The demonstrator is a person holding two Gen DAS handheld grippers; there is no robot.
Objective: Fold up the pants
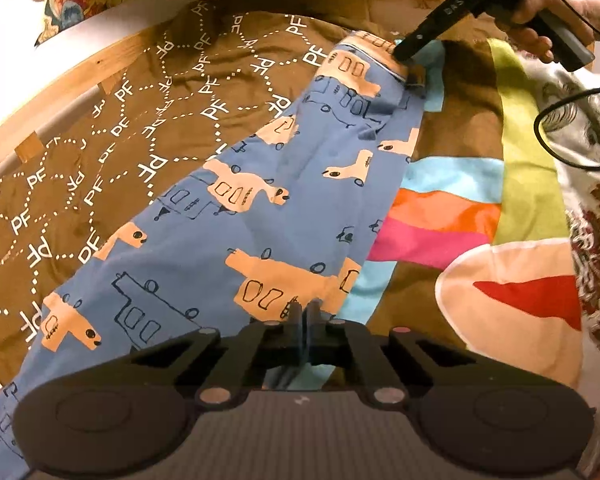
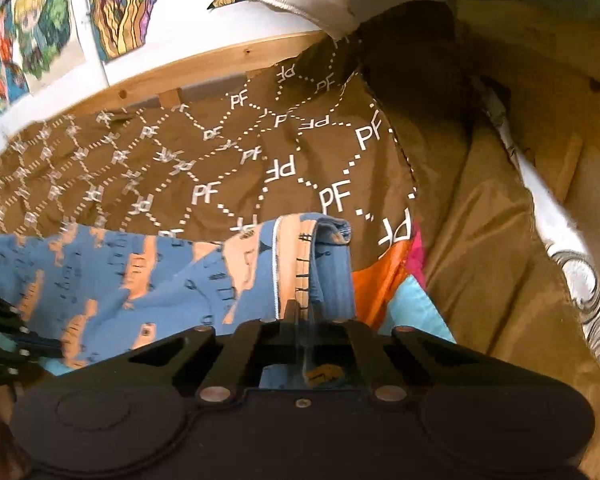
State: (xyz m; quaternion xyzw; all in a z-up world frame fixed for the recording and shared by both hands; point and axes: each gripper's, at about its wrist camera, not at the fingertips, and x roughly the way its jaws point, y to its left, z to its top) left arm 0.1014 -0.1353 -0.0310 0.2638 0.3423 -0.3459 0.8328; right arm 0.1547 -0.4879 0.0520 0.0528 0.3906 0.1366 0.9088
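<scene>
While both ends of the pants (image 1: 228, 216) are pinched, nothing that reads as a finished fold shows yet.

Left wrist view: blue pants with peach vehicle print run as one long band from the lower left of the frame up to the upper right, lying on a bed over a brown blanket (image 1: 112, 132) with white "PF" lettering. The left gripper (image 1: 304, 312), low centre, has its fingers pressed together on the near edge of the cloth. At the upper right the right gripper (image 1: 406, 56), in the person's hand, bites the far end of the pants by the white-edged hem. A striped cloth (image 1: 440, 216) in blue, orange and pink lies just right of the pants, partly under them.

Right wrist view: the right gripper (image 2: 300, 312), bottom centre, is closed on the pants (image 2: 148, 276), right beside a rolled or doubled hem. The pants stretch away to the left edge of the frame, blurred there. The brown blanket (image 2: 228, 160) lies beyond, with a wooden bed frame (image 2: 220, 64) above it.

Judgement: legs seem laid one on the other lengthwise; the crosswise fold, end to end, is still to do.
</scene>
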